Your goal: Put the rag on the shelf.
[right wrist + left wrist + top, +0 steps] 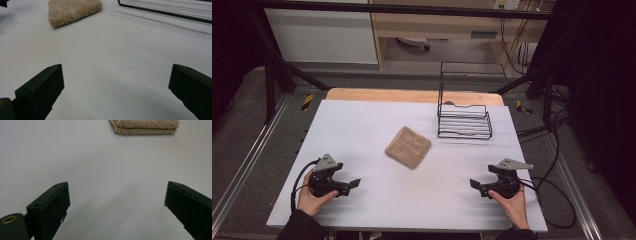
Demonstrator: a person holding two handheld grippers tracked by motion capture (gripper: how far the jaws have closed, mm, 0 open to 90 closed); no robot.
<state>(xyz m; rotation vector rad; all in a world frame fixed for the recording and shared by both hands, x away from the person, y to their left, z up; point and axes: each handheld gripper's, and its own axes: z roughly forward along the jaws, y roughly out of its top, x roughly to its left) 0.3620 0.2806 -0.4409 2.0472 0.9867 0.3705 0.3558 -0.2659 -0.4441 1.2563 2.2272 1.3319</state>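
A folded tan towel (408, 147) lies near the middle of the white table (362, 125); it also appears at the top of the left gripper view (146, 126) and at the upper left of the right gripper view (72, 11). My left gripper (356, 183) rests at the table's front left, open, its jaws wide apart (116, 205) over bare table. At the front right my right gripper (474, 184) is open too (116, 87), nothing between its jaws. Both point inward, well short of the towel.
A black wire rack (464, 120) stands at the back right of the table, its base rail showing in the right gripper view (165, 12). Cables (557, 200) trail off the right edge. Black frame bars and a cabinet lie beyond the table.
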